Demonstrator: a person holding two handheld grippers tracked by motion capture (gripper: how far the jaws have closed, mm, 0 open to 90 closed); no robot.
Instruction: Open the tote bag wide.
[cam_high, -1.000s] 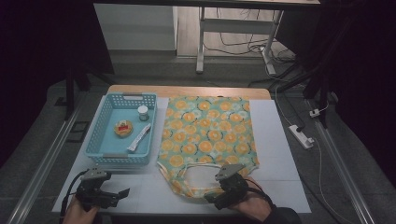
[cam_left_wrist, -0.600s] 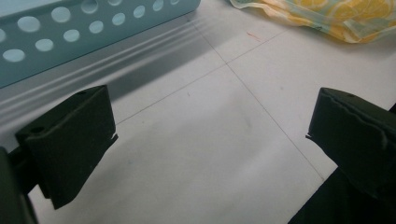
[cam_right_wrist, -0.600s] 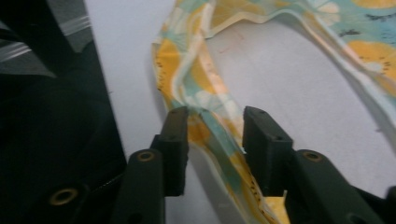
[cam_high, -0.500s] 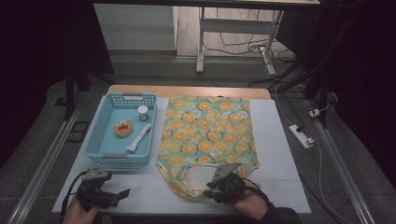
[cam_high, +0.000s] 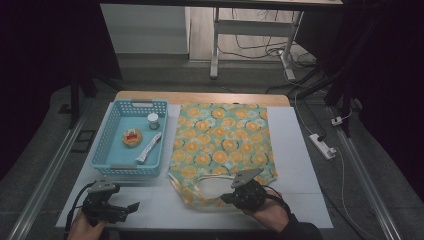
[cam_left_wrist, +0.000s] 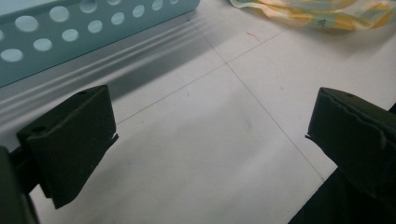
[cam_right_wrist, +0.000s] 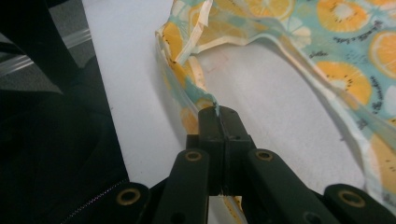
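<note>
2 grippers at the near table edge. Right gripper has just been closing and is clenched on the bag handle, fabric pinched between its pads. Bag lies flat on the table, long axis running away from the person, its open mouth and handles at the near end. Left gripper rests released beside the basket, well apart from the bag, so the right hand is nearer.
</note>
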